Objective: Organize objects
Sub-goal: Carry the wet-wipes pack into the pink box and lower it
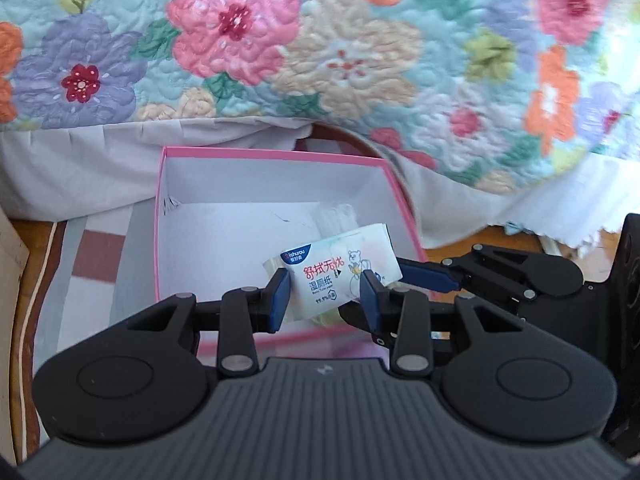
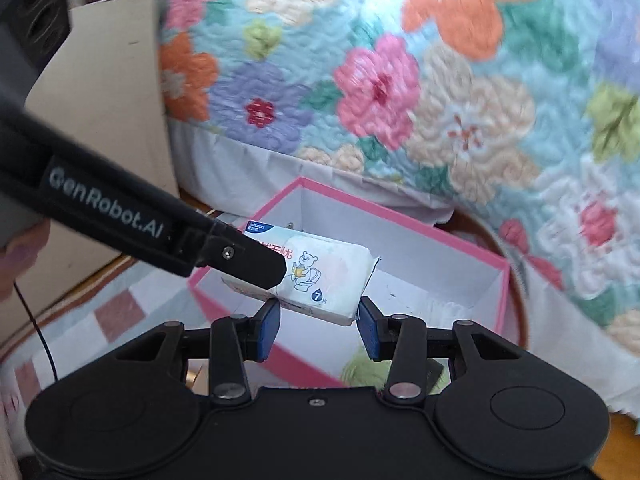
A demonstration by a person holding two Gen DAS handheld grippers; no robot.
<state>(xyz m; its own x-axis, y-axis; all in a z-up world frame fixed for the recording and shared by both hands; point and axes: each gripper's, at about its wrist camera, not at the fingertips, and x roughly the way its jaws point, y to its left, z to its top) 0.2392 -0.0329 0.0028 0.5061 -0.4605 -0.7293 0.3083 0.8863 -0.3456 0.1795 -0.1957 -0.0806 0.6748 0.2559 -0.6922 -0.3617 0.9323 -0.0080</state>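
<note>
Beside floral quilt [image 1: 280, 40], pink box [image 1: 160, 216] holds clear packet [image 1: 336, 216].

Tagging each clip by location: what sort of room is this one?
Probably a bedroom: a floral quilt with a pale ruffled edge hangs over what looks like a bed, above a pink box sitting on a checked cloth.

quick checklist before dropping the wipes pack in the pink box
1. Left claw grips the wipes pack: ok, pads press both sides.
2. Right claw grips the pack's other end: ok.
3. Pack is over the pink box: ok, it hangs above the open top.
4. Box has room: ok, mostly bare white floor; something pale lies in the far corner.
5. Pack level: not ok, it tilts.
6. Box clear of the quilt: cannot tell.
</note>
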